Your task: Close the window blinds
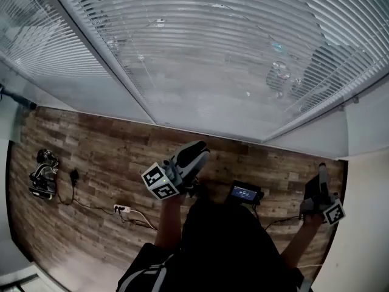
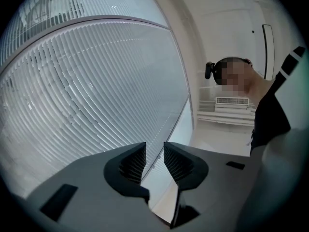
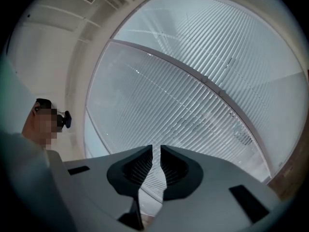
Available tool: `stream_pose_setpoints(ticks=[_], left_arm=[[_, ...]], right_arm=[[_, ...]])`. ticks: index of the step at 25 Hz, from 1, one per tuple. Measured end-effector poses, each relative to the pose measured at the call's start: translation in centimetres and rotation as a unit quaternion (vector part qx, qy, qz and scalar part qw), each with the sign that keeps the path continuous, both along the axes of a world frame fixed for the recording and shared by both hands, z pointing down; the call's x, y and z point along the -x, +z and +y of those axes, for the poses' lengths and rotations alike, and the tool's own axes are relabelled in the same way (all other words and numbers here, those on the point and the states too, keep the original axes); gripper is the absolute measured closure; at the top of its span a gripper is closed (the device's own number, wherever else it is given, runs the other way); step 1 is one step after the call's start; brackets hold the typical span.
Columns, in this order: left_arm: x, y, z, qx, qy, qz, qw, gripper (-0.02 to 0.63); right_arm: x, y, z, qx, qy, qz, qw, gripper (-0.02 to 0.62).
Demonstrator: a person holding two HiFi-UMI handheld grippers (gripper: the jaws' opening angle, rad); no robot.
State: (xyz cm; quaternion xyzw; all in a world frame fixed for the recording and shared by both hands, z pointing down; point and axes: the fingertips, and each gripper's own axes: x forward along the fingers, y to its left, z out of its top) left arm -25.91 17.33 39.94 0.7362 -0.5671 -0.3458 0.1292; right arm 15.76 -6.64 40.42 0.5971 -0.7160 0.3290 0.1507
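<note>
White slatted window blinds (image 1: 231, 53) fill the top of the head view, split by a slanted frame bar; the slats stand slightly apart and the outside shows through. My left gripper (image 1: 196, 152) is raised at centre and points toward the blinds, short of them. Its jaws stand open with a clear gap and nothing between them (image 2: 154, 151); the blinds (image 2: 87, 91) lie beyond. My right gripper (image 1: 322, 169) hangs lower at the right, near the wall. Its jaws are open by a narrow slit (image 3: 156, 151), through which only the blinds (image 3: 193, 95) show.
Wood-plank floor (image 1: 103, 157) lies below the window. On it are a power strip with a cable (image 1: 121, 209), a black device (image 1: 42, 176) at the left and a small lit screen (image 1: 244, 193). A white wall (image 1: 364, 224) closes the right side.
</note>
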Motion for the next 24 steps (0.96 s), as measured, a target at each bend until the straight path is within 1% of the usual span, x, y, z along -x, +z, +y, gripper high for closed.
stream_pose_setpoints(ticks=[3, 4, 5, 6, 7, 8, 9, 10, 11, 14, 19, 24], left_arm=[[-0.3, -0.3, -0.7, 0.005, -0.015, -0.006, 0.9998, 0.485], [-0.7, -0.6, -0.9, 0.007, -0.016, -0.007, 0.9998, 0.485], [-1.2, -0.9, -1.1, 0.008, -0.014, -0.008, 0.9998, 0.485], [-1.8, -1.3, -1.3, 0.009, -0.010, -0.010, 0.9999, 0.485], [-2.5, -1.6, -1.5, 0.011, -0.006, -0.012, 0.9999, 0.485], [-3.1, -1.8, -1.6, 0.013, -0.003, -0.015, 0.9998, 0.485], [-3.6, -1.8, -1.6, 0.015, -0.003, -0.017, 0.9997, 0.485], [-3.8, -1.7, -1.6, 0.019, -0.004, -0.020, 0.9996, 0.485], [-3.9, -1.5, -1.5, 0.022, -0.007, -0.022, 0.9995, 0.485], [-3.7, -1.4, -1.4, 0.031, -0.016, -0.028, 0.9990, 0.485], [-5.4, -3.5, -0.2, 0.036, -0.024, -0.036, 0.9984, 0.485], [-6.5, -3.6, 0.2, 0.048, -0.042, -0.033, 0.9974, 0.485]], right_arm=[[0.5, 0.3, -1.4, -0.001, -0.016, -0.003, 1.000, 0.550], [1.2, 0.1, -1.5, -0.005, -0.031, -0.019, 0.999, 0.557], [2.6, -0.5, -1.4, -0.021, -0.074, -0.067, 0.995, 0.561], [5.1, -1.5, -1.4, -0.049, -0.152, -0.153, 0.975, 0.565], [8.1, -2.6, -1.3, -0.078, -0.241, -0.256, 0.933, 0.568], [10.6, -3.4, -1.3, -0.097, -0.312, -0.341, 0.882, 0.569], [11.9, -3.6, -1.3, -0.104, -0.349, -0.388, 0.847, 0.572], [12.3, -3.2, -1.2, -0.104, -0.363, -0.403, 0.834, 0.574], [12.4, -2.6, -1.3, -0.101, -0.366, -0.404, 0.832, 0.574], [12.9, -1.7, -1.5, -0.096, -0.375, -0.395, 0.833, 0.577], [12.4, -3.9, -0.5, -0.103, -0.401, -0.380, 0.827, 0.578], [12.4, -3.8, -0.7, -0.090, -0.417, -0.380, 0.821, 0.581]])
